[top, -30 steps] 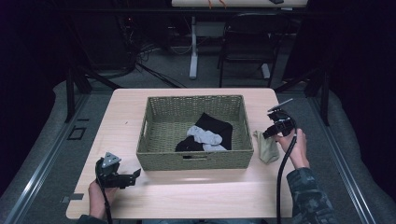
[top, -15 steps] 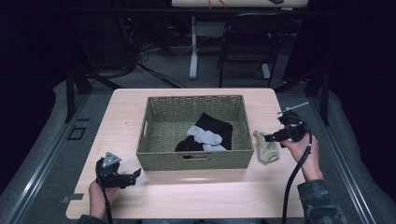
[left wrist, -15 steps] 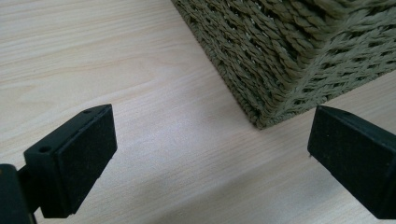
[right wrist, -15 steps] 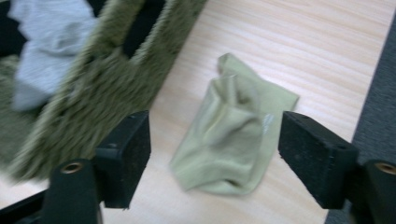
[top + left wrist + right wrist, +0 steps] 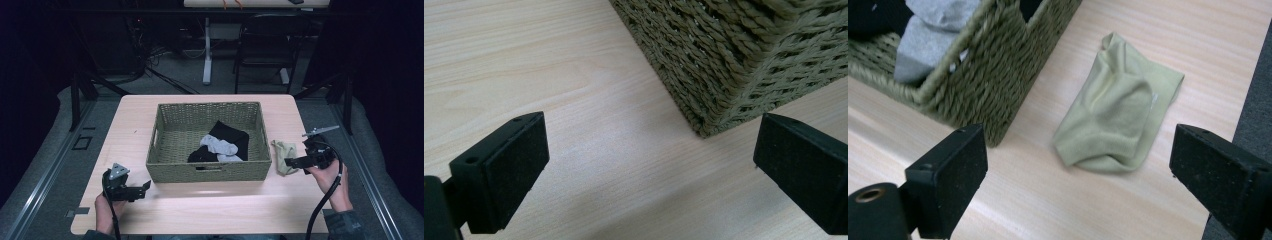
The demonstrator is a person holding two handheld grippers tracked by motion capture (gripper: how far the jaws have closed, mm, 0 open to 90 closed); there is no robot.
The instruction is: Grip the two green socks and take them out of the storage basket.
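The left gripper (image 5: 142, 187) is hovering with jaws spread near the woven basket's (image 5: 210, 171) front corner, while the right gripper (image 5: 290, 162), its jaws just opening, is hanging empty beside the green cloth (image 5: 285, 156) lying on the table (image 5: 225, 205).

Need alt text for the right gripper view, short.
A crumpled pale green cloth lies on the light wooden table, beside the corner of a woven basket holding grey cloth. The right claw frames it, open and empty.
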